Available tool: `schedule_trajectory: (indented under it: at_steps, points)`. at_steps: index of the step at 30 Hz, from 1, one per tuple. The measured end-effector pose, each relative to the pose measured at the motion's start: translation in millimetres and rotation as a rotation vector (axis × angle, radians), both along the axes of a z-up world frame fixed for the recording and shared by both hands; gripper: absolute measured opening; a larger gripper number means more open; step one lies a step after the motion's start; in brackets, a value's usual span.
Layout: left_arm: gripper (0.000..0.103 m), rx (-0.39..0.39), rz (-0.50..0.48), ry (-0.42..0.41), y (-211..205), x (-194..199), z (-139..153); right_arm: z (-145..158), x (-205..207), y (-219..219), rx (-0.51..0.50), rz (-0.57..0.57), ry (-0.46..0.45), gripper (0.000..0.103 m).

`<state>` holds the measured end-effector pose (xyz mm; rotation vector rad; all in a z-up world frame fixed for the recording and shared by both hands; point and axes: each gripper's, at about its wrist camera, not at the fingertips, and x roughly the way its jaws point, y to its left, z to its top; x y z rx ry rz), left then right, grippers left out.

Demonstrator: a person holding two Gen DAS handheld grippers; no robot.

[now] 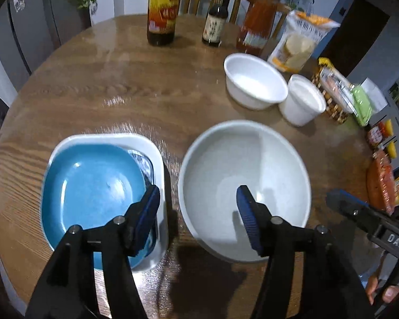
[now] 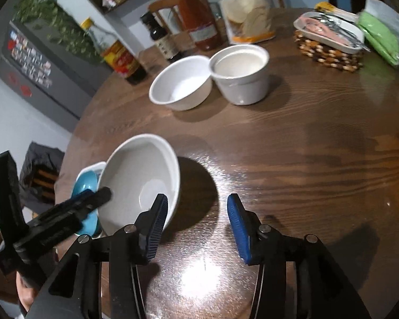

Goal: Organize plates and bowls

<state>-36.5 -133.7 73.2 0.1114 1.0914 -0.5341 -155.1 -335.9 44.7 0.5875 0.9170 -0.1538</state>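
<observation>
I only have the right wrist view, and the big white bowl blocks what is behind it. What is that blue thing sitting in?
Observer: The blue plate lies nested inside a white rounded-square dish, whose rim shows around it.
Operator: Does that dish touch the big bowl?
Observer: No. In the left wrist view a strip of bare table separates the dish from the big bowl.
Operator: I see only one of the left fingers. How do they stand?
Observer: The left gripper is open and holds nothing. One finger hangs over the blue plate's edge, the other over the big bowl.
</observation>
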Motion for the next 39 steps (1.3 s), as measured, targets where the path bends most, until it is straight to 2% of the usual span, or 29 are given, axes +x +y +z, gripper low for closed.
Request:
schedule_trajectory:
  at_steps: [3,10,17,19,21,22,25,31,39]
  points:
    - [0.064,-0.002,0.001,-0.043,-1,4,17,11,-5,-8,-0.011,-0.024,-0.011,0.047]
    - [0.064,-0.002,-0.036,-0.112,-12,26,52,49,-2,-25,-0.076,-0.049,-0.054,0.047]
    - [0.064,-0.004,-0.083,-0.206,-39,51,100,90,28,-38,-0.103,-0.055,-0.111,0.047]
    - [0.067,-0.005,-0.099,-0.226,-51,62,113,99,42,-43,-0.104,-0.06,-0.125,0.048]
    - [0.076,0.011,-0.1,-0.254,-62,74,121,101,55,-46,-0.094,-0.06,-0.126,0.048]
    - [0.076,0.011,-0.095,-0.26,-66,80,122,97,63,-48,-0.071,-0.061,-0.121,0.048]
    - [0.076,0.003,-0.115,-0.231,-80,100,112,75,84,-52,-0.01,-0.069,-0.074,0.048]
    - [0.075,0.082,-0.168,-0.113,-110,126,51,27,111,-47,0.081,-0.085,0.003,0.048]
    - [0.073,0.11,-0.174,-0.008,-131,152,-5,-3,134,-47,0.137,-0.146,0.024,0.048]
